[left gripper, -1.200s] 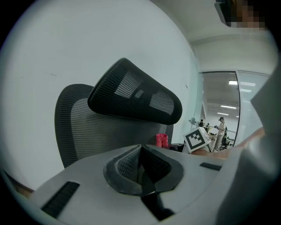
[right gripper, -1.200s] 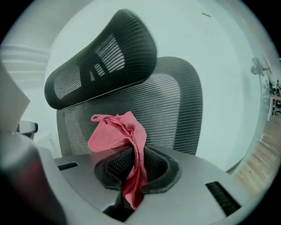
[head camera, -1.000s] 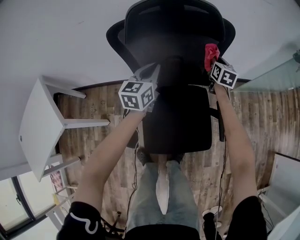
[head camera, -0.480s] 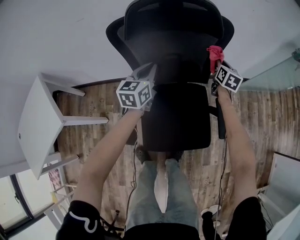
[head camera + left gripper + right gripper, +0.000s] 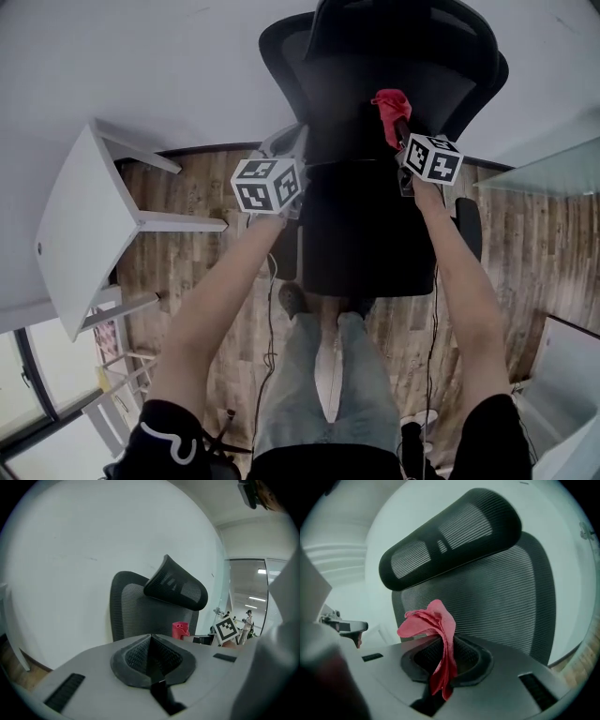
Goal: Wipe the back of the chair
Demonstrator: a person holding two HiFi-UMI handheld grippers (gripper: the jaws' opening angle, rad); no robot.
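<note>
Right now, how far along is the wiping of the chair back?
Done: the right gripper has its jaws shut on the red cloth. In hand: the cloth is held up before the mesh backrest; contact is unclear. Left: probably the wiping itself. The left gripper is shut and empty.

Chair [image 5: 361,234] upper centre, stool [image 5: 80,234] at left.
Cloth [image 5: 390,111] before the chair back [image 5: 412,47], right of centre; stool on the floor [image 5: 187,267], left edge.
</note>
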